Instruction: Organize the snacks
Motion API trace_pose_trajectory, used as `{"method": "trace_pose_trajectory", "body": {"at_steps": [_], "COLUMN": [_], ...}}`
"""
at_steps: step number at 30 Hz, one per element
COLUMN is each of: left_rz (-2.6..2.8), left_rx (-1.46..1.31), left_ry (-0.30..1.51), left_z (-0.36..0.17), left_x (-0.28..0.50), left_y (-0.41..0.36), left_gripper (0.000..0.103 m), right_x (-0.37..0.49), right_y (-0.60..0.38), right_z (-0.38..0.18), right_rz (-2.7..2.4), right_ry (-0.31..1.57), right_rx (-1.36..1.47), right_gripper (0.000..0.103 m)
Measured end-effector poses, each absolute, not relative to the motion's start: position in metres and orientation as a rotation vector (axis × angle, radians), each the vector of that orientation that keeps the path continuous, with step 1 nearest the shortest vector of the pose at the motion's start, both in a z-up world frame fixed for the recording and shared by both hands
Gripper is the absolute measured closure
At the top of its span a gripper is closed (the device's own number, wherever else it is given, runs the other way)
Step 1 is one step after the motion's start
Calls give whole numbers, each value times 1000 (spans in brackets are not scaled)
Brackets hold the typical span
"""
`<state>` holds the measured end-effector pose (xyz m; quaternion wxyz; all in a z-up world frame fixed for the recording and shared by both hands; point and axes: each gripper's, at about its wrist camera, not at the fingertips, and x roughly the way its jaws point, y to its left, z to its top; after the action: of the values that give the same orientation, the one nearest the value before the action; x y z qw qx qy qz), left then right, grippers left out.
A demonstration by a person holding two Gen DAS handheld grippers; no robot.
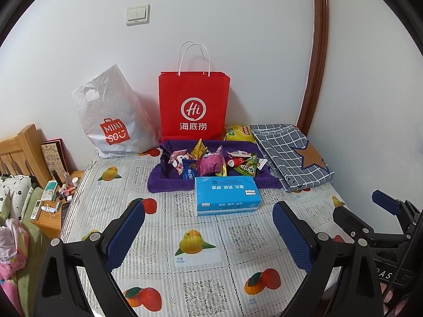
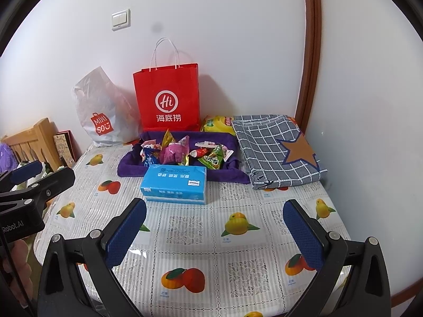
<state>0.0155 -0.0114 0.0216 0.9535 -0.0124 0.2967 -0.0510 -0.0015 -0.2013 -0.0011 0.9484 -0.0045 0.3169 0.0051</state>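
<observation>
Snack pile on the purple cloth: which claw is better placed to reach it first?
Probably the left claw: the snack pile lies straight ahead between its open fingers, behind the blue tissue pack. From the right claw, also open, the pile sits left of centre.

left gripper (image 1: 208, 233) jaws apart, right gripper (image 2: 214, 228) likewise

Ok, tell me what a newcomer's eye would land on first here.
The bright red paper bag standing upright against the white wall at the back draws the eye first, with a white plastic bag slumped beside it. In front of it, a pile of colourful snack packets lies on a purple cloth, and a blue tissue pack sits just before that on the fruit-print tablecloth.
</observation>
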Motion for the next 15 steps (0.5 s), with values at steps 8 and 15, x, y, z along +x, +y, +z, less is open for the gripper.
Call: {"method": "trace_pose_trajectory", "body": {"at_steps": [8, 15], "left_rz": [-107, -107], "left_rx": [-26, -25], "left_ry": [603, 605], "left_z": [21, 20], "left_x": [14, 14], "left_y": [-12, -12], "left_gripper": [5, 5], "right_x": [-3, -3], "right_y": [-201, -200], "right_z": [0, 0], "right_rz": [12, 12], "right_ry": [641, 642], "right_rx": [-8, -10], "right_gripper": [1, 1]}}
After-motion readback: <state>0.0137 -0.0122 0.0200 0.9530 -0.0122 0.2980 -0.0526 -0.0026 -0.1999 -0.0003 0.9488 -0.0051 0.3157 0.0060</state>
